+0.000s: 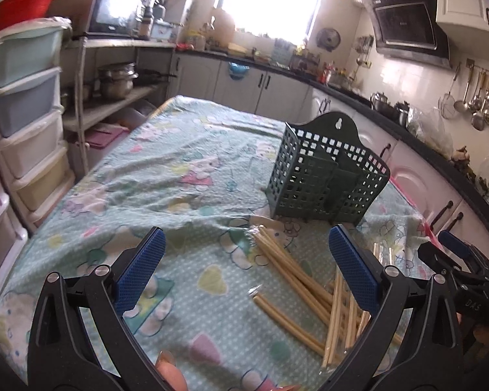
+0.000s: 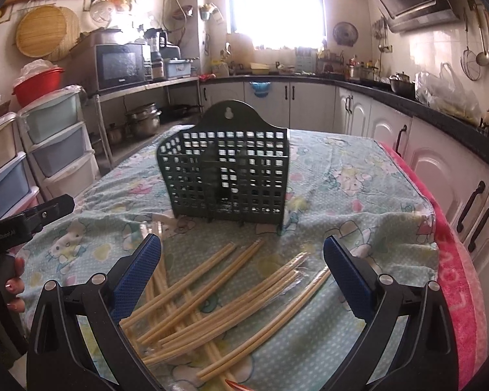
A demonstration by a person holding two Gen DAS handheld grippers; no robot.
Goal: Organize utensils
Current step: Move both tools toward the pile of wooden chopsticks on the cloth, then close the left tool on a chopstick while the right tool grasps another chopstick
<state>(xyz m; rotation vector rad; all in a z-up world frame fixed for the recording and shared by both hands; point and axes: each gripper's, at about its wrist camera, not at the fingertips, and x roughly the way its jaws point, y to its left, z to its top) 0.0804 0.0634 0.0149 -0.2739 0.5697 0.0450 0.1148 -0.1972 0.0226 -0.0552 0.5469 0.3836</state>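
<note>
Nearest the cameras, both grippers hang above the table with nothing in them. The right gripper (image 2: 243, 280) has its blue-padded fingers spread wide, released, directly over the heap of pale bamboo chopsticks (image 2: 225, 296). The left gripper (image 1: 247, 270) is likewise spread and unloaded, with the same chopsticks (image 1: 296, 286) lying toward its right finger.

The chopsticks lie loose and crossed on the mint-green cartoon-print tablecloth (image 2: 358, 202); some seem to be in clear plastic sleeves, though that is hard to tell. None is gripped.

Just beyond the heap stands the dark green perforated plastic utensil holder (image 2: 226, 176), upright, its compartments showing no chopsticks through the lattice in either view (image 1: 326, 176).

By this, the sorting appears not yet begun: every chopstick remains to be picked up and stood in the holder.
</note>
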